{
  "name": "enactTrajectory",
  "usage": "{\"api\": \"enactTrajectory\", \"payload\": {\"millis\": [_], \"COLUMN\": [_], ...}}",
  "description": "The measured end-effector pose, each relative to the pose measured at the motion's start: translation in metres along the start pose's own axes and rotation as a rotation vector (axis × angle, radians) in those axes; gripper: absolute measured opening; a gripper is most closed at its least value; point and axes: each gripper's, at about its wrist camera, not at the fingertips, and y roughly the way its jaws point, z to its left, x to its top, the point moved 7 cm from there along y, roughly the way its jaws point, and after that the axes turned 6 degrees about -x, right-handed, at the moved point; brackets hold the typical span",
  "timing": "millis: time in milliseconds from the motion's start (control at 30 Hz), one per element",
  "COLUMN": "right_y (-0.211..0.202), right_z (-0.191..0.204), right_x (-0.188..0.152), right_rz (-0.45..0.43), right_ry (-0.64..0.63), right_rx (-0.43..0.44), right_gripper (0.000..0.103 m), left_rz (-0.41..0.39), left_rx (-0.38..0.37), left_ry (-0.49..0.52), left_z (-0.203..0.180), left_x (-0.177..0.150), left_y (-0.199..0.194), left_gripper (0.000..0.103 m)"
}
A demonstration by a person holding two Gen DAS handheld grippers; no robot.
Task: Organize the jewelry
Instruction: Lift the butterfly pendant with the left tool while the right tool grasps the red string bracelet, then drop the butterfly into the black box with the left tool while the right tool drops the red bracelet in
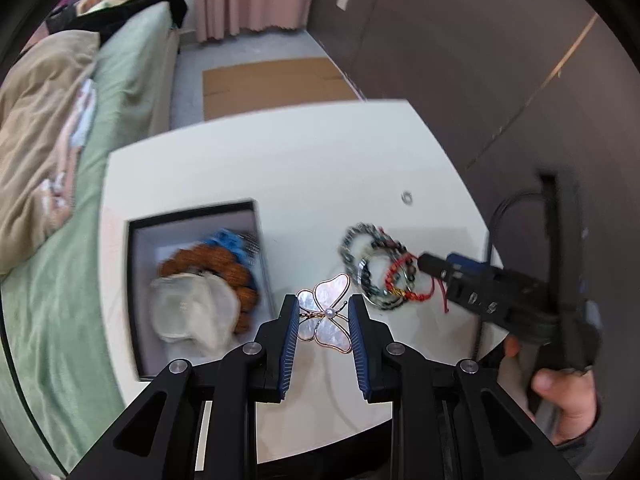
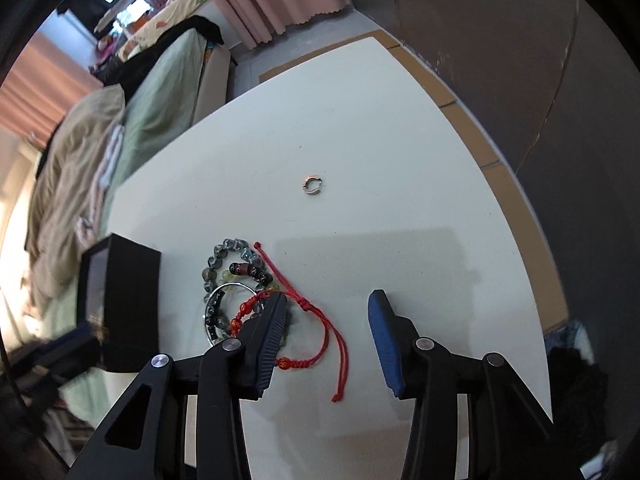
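Observation:
My left gripper [image 1: 323, 303] is shut on a pearly butterfly brooch [image 1: 326, 316] and holds it above the white table [image 1: 280, 168], just right of the black jewelry box [image 1: 138, 300]. The box holds a brown bead bracelet [image 1: 236, 276], a blue piece [image 1: 230, 240] and a cream pouch [image 1: 192, 312]. My right gripper [image 2: 328, 300] is open over the pile of bracelets: a red cord bracelet [image 2: 316, 324], grey bead bracelet [image 2: 218, 260] and dark bead bracelet [image 2: 250, 270]. Its left finger lies over the red cord. A small silver ring [image 2: 313, 184] lies farther off.
A bed with green sheet [image 1: 120, 92] and beige duvet [image 1: 36, 120] runs along the table's left side. A cardboard sheet [image 1: 276, 84] lies on the floor beyond the table. A dark wall [image 1: 480, 60] stands to the right.

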Motion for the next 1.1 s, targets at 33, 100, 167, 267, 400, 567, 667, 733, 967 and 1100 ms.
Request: {"api": "enactTrajectory", "payload": {"millis": [33, 100, 167, 267, 400, 567, 667, 733, 967, 1100], "right_y": [0.0, 0.001, 0.001, 0.003, 0.0, -0.016, -0.03, -0.043, -0.083, -0.103], "right_z": [0.002, 0.004, 0.009, 0.016, 0.017, 0.006, 0.003, 0.005, 0.034, 0.062], "right_x": [0.0, -0.001, -0.001, -0.001, -0.004, -0.004, -0.006, -0.004, 0.0, 0.003], "right_rz": [0.0, 0.002, 0.001, 0.006, 0.033, 0.009, -0.021, -0.052, -0.149, -0.201], "right_ry": [-0.016, -0.04, -0.064, -0.096, -0.066, 0.016, 0.039, 0.054, 0.057, 0.052], "right_rx": [-0.017, -0.038, -0.063, -0.08, 0.025, 0.122, 0.163, 0.194, 0.329, 0.427], "right_gripper": [0.046, 0.042, 0.042, 0.032, 0.007, 0.007, 0.007, 0.007, 0.007, 0.007], "left_rz": [-0.015, -0.035, -0.049, -0.062, -0.072, -0.076, -0.077, -0.078, -0.079, -0.057], "left_rx": [-0.002, -0.005, -0.003, -0.006, -0.018, -0.033, -0.04, -0.046, -0.048, -0.056], "left_ry": [-0.008, -0.021, -0.035, -0.06, -0.075, -0.086, -0.093, -0.102, -0.13, -0.161], "left_z": [0.004, 0.013, 0.019, 0.03, 0.039, 0.047, 0.052, 0.057, 0.066, 0.073], "left_x": [0.002, 0.004, 0.005, 0.006, 0.002, -0.004, -0.006, -0.007, -0.008, -0.009], "left_y": [-0.007, -0.017, -0.024, -0.029, -0.037, -0.04, -0.04, -0.04, -0.032, -0.022], "left_gripper": [0.026, 0.026, 0.026, 0.026, 0.026, 0.026, 0.026, 0.026, 0.026, 0.027]}}
